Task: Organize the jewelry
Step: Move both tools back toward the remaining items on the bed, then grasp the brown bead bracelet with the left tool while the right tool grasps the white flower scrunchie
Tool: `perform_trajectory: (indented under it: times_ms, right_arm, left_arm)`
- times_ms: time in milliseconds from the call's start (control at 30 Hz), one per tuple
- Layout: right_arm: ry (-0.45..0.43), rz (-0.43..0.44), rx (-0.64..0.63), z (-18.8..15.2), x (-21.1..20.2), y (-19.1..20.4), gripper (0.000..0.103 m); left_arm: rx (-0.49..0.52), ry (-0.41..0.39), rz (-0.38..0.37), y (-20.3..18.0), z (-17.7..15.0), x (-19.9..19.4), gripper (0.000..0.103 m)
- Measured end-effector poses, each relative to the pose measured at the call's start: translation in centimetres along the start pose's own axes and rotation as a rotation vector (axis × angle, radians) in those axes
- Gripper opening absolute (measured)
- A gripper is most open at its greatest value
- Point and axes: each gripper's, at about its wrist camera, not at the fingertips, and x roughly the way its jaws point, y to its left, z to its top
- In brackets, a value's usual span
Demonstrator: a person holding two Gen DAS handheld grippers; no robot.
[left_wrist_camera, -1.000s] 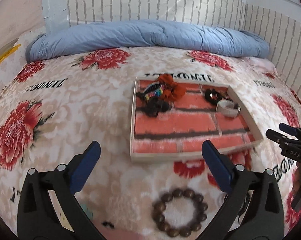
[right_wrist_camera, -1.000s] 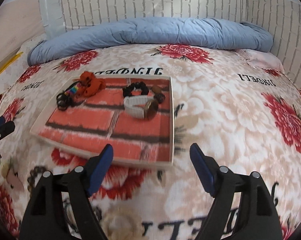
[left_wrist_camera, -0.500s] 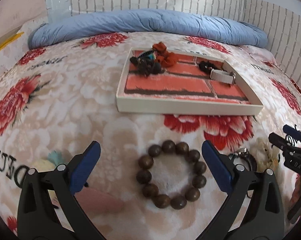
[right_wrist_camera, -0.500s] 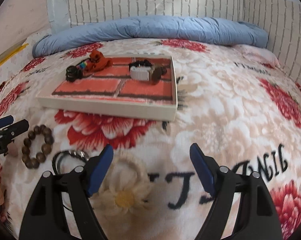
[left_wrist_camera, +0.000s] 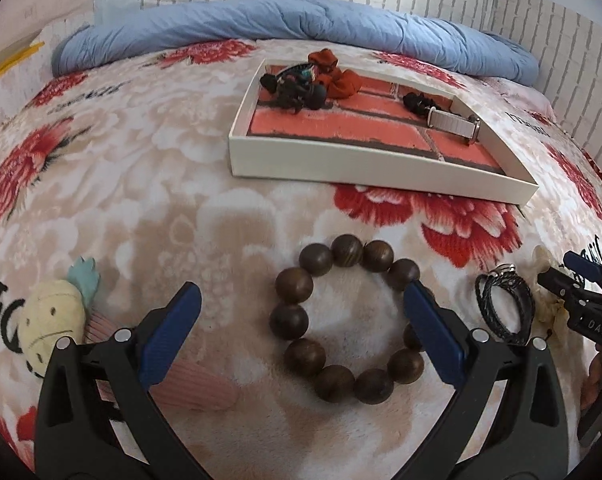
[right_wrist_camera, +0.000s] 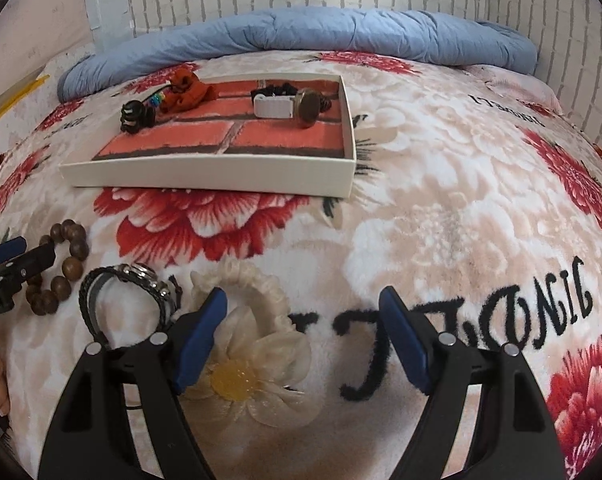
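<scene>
Left wrist view: your left gripper (left_wrist_camera: 301, 312) is spread wide, nothing held, hovering over the wooden bead bracelet (left_wrist_camera: 347, 322) on the bed (left_wrist_camera: 141, 184); its right finger overlaps the ring's right side. Big dark-brown round beads, full loop. The tray (left_wrist_camera: 377, 172) already holds a scrunchie, dark pieces and a white-strap watch. Black cord bracelet (left_wrist_camera: 503, 306) is still outside.

Right wrist view: your right gripper (right_wrist_camera: 303, 322) is wide too, empty, left finger over the cream flower scrunchie (right_wrist_camera: 247, 354). Task looks partly done; at least three pieces left on the bed.
</scene>
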Motion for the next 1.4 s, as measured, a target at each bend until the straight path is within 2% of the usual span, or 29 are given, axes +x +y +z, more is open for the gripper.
perform_trajectory:
  times_ms: [100,333,667,833,933,1000,1133,1200,1267,1400]
  right_arm:
    - [0.011,-0.003,0.001,-0.2,0.3,0.0,0.075]
    - [0.024,-0.016,-0.005,-0.1,0.6,0.1,0.065]
    - [0.027,0.005,0.001,-0.2,0.8,0.0,0.056]
    - [0.025,0.006,-0.010,-0.2,0.7,0.2,0.049]
    - [0.023,0.012,-0.019,-0.2,0.7,0.4,0.041]
    - [0.019,0.019,-0.025,-0.1,0.5,0.5,0.032]
    - [0.015,0.031,-0.038,-0.1,0.4,0.8,0.022]
    - [0.009,0.033,-0.043,0.0,0.3,0.9,0.016]
    - [0.003,0.038,-0.040,0.0,0.1,0.9,0.013]
    - [-0.018,0.044,-0.037,0.1,-0.4,0.8,0.011]
  left_arm:
    - [-0.005,0.019,-0.005,0.2,-0.1,0.5,0.098]
    - [0.018,0.036,-0.006,-0.3,-0.2,1.0,0.095]
    - [0.027,0.054,-0.004,0.1,0.1,1.5,0.081]
    - [0.078,0.054,0.021,-0.3,0.3,1.6,0.068]
    - [0.073,0.047,0.028,0.0,0.3,1.5,0.056]
    - [0.064,0.039,0.029,0.3,0.4,1.3,0.037]
    - [0.066,0.038,0.027,0.3,0.4,1.2,0.033]
    - [0.084,0.034,0.027,-0.1,0.3,1.2,0.024]
    - [0.090,0.030,0.029,-0.2,0.3,1.0,0.018]
    - [0.077,0.026,0.014,-0.1,0.4,0.9,0.018]
